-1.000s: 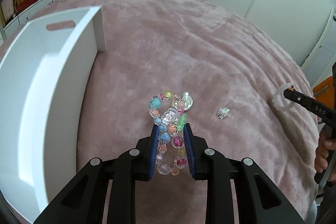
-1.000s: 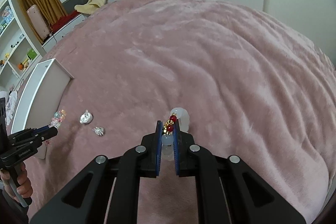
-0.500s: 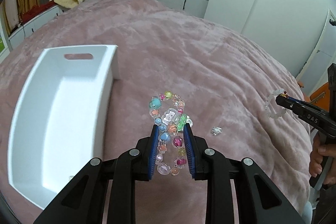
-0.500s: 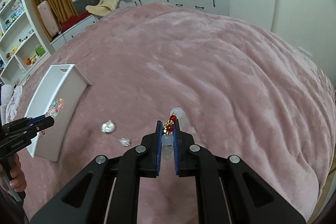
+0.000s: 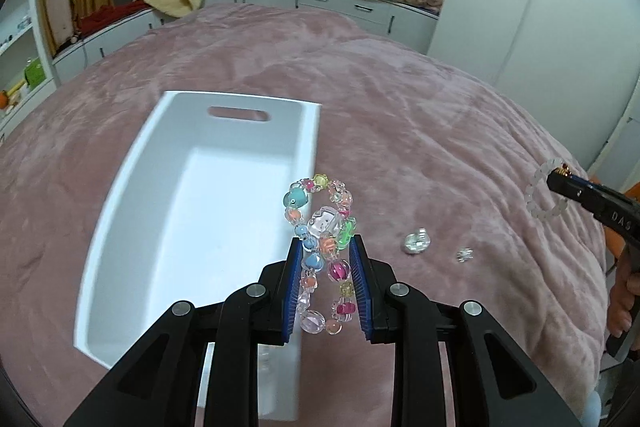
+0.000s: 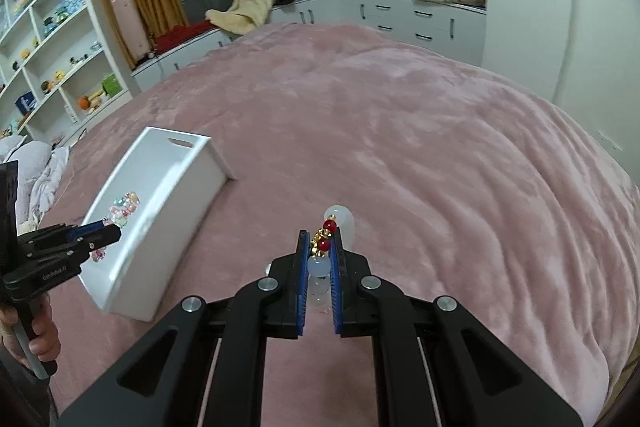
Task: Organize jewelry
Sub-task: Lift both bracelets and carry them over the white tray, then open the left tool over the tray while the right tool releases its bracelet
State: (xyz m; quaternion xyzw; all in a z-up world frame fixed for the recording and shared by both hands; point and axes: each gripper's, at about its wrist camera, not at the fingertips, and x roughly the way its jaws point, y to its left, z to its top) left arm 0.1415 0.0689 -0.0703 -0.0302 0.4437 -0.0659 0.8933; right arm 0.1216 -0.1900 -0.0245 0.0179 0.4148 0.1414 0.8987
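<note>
Colourful bead bracelet: a loop of pastel and clear beads, standing up between the blue pads of the left gripper; its upper half rises past the pad tips. In the right wrist view it shows small over the tray's open top.
Left gripper: held above the bed, level and pointing forward, over the tray's right wall near its near end; jaws closed part-way, clamped on the colourful bead bracelet, a bead-wide gap between the pads.
White bead bracelet: frosted white beads with two red beads and a gold piece, pinched between the right gripper's pads; in the left wrist view it hangs as a loop from the gripper tip, off the blanket.
Right gripper: held above the pink blanket, well to the right of the tray, pointing across the bed; jaws nearly together, gripping the white bead bracelet.
White tray: a long open box with a slot handle in its far end wall, lying on the blanket to the left.
Silver pieces: one larger and one smaller, lying on the blanket right of the tray, near each other but apart.
Pink blanket: plush, covering the whole bed.
Hands: fingers wrap the left handle and the right handle at the frame edges.
</note>
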